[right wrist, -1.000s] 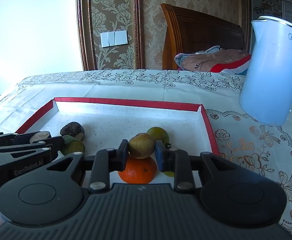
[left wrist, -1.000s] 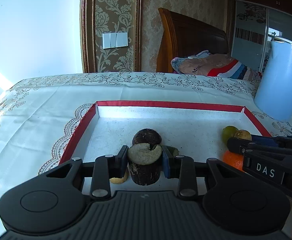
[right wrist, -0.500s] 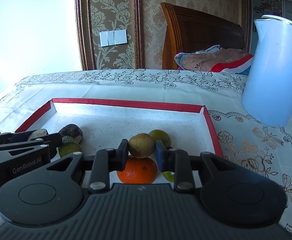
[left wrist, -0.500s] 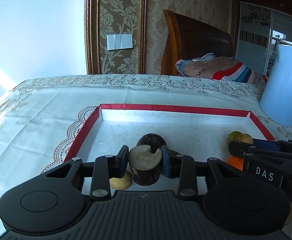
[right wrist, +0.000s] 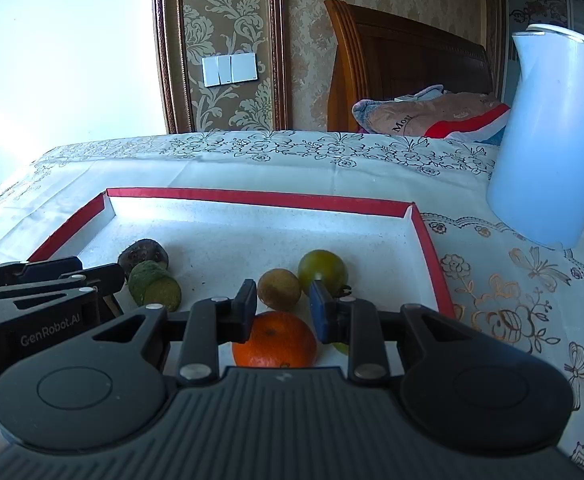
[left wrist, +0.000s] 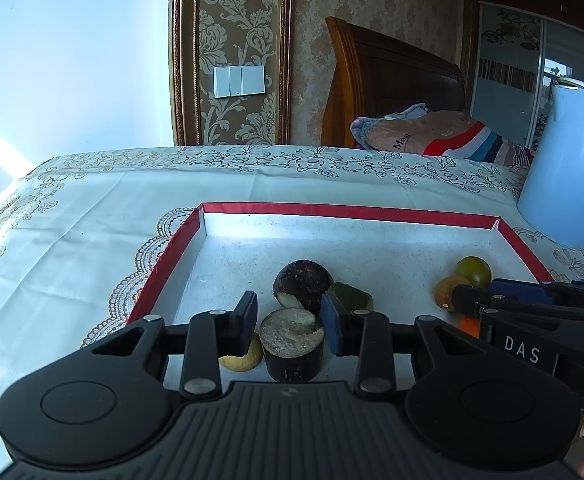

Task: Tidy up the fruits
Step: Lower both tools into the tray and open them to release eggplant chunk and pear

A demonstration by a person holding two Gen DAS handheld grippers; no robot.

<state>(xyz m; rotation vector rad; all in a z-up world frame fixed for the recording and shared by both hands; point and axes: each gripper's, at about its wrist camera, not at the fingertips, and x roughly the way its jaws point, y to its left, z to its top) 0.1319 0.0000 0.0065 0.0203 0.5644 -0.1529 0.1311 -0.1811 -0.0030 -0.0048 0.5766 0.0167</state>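
Both grippers sit parted and empty at the tray's (right wrist: 260, 197) near edge, left gripper (left wrist: 290, 322) over the dark cut piece (left wrist: 292, 344), right gripper (right wrist: 283, 308) over the orange (right wrist: 274, 340); all visible fruit already lies inside, so sorting looks nearly done.

Both grippers look like matt black plastic, ribbed on the body, with small shiny metal pins at the pivots; the left gripper (left wrist: 290, 320) and right gripper (right wrist: 283, 302) each have blue, rubbery-looking pads. The tray (right wrist: 252, 198) has a speckled, grainy white floor and a matt red rim, papery or card-like. The tablecloth (left wrist: 92, 208) is smooth cloth with printed lace patterns. The kettle (right wrist: 551, 140) on the far right is smooth pale plastic with a soft sheen. The orange (right wrist: 274, 340) is glossy and dimpled; the cut dark fruit (left wrist: 292, 344) shows a rough, crumbly face. The headboard (right wrist: 403, 64) is polished wood.
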